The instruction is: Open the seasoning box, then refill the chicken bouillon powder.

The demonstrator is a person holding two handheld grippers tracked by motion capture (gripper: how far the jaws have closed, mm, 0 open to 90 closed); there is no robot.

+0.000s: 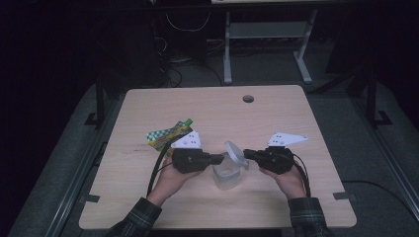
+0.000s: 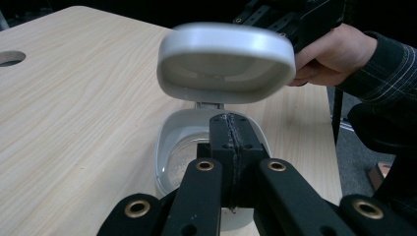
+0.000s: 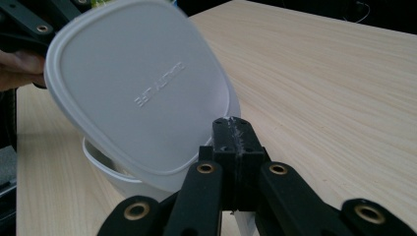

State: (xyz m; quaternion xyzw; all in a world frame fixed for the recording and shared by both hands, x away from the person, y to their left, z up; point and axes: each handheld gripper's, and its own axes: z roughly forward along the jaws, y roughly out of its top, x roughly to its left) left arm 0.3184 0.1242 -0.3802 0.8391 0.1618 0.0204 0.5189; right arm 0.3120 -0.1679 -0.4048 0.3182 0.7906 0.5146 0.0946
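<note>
Nearest you, both forearms in plaid sleeves come up over the near edge of the wooden table [image 1: 148, 207]. Your left gripper [image 1: 217, 159] points right at a small white container [image 1: 227, 177] standing near the table's middle; in the left gripper view its black jaws are pressed together just at the container's near rim, though whether they pinch that rim cannot be told. Your right gripper [image 1: 248, 154] faces it from the other side, jaws likewise closed tight, touching or just beside the hinged lid [image 3: 142, 88], which stands tilted open above the container. Farther left lies a green-and-yellow spouted pouch [image 1: 168, 134]. Beyond, a round cable hole [image 1: 248, 98] marks the far edge.
</note>
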